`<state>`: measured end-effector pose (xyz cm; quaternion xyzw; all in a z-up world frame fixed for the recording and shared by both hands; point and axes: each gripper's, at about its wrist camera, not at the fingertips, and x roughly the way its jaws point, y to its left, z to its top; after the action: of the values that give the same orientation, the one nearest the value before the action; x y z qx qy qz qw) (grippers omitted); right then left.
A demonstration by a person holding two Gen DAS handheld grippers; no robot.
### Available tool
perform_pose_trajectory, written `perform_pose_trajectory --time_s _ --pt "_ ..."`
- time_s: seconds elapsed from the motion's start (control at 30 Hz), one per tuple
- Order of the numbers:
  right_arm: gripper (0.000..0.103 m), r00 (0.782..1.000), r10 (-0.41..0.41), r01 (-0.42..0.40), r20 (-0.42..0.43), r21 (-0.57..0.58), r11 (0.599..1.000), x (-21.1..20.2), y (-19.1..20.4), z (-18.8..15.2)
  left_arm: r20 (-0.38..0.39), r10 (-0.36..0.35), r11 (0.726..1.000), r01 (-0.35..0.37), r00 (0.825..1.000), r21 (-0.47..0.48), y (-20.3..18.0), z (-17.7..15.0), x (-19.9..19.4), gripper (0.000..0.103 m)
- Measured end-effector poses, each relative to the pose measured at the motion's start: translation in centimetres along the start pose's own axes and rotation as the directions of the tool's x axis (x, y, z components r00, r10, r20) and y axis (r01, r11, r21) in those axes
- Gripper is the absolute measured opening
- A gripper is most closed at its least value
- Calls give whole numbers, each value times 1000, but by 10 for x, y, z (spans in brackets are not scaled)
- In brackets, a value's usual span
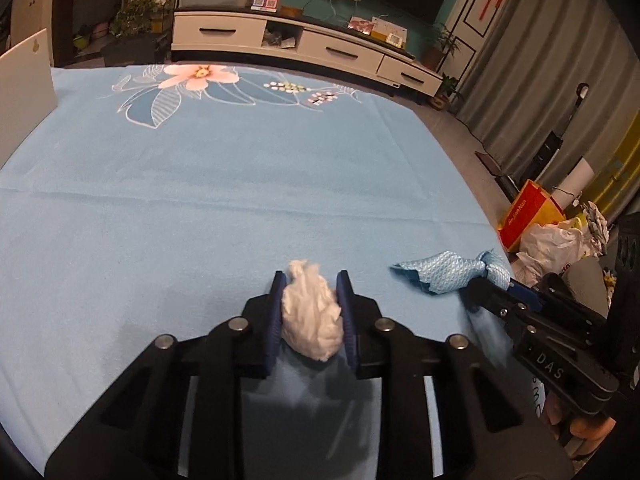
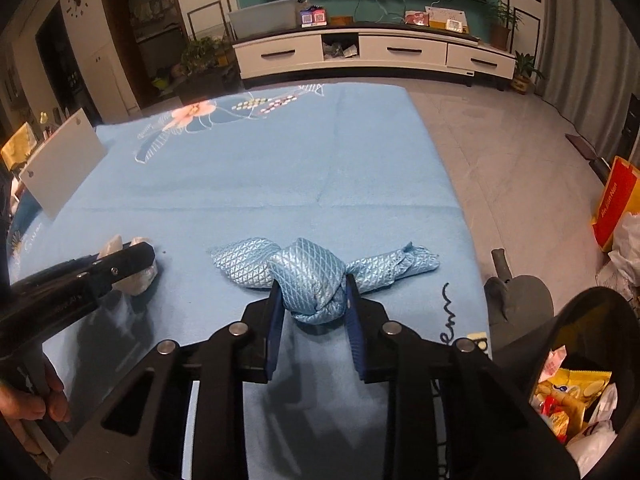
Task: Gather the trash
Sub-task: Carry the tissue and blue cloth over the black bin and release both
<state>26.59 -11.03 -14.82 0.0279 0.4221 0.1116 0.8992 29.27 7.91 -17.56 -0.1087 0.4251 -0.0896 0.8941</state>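
My left gripper (image 1: 311,280) is shut on a crumpled white tissue wad (image 1: 311,312), held just above the blue tablecloth (image 1: 200,184). The wad also shows in the right wrist view (image 2: 138,276), behind the left gripper's fingers (image 2: 132,258). My right gripper (image 2: 314,288) is shut on the knot of a knotted light-blue patterned cloth (image 2: 308,276) that lies on the tablecloth (image 2: 280,184). In the left wrist view the cloth (image 1: 448,272) lies at the table's right edge with the right gripper's fingers (image 1: 488,292) on it.
A black trash bin (image 2: 580,380) with wrappers inside stands at lower right beside the table. A white board (image 2: 60,168) leans at the table's left edge. A red-yellow bag (image 1: 528,212) and plastic bags (image 1: 552,244) lie on the floor to the right. A TV cabinet (image 2: 372,52) stands beyond.
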Motion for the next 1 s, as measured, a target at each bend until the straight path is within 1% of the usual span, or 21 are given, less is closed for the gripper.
perform_pose_trajectory --time_s 0.17,0.3,0.43,0.67,0.77,0.87,1.0 --pt "29 998 40 -41 56 22 999 -31 -3 -5 19 -40 999 40 999 9 -8 -4 -17 24" --pt "29 994 55 -59 98 36 998 -57 -6 -11 20 -71 997 70 997 22 -19 -6 -30 24" --pt "29 989 55 -64 135 67 996 -85 -19 -20 19 -100 993 99 995 59 -42 -12 -44 25" --pt "29 979 36 -67 199 149 986 -130 -53 -41 14 -140 981 137 990 140 -86 -22 -63 25" --pt "30 977 1 -45 215 202 978 -146 -75 -55 4 -162 972 158 987 176 -111 -27 -69 26" --pt "30 976 -35 -21 213 256 967 -154 -95 -67 -7 -188 960 185 982 209 -132 -29 -71 26" --pt "30 976 -96 24 197 338 941 -163 -129 -85 -37 -231 933 233 972 274 -175 -35 -70 27"
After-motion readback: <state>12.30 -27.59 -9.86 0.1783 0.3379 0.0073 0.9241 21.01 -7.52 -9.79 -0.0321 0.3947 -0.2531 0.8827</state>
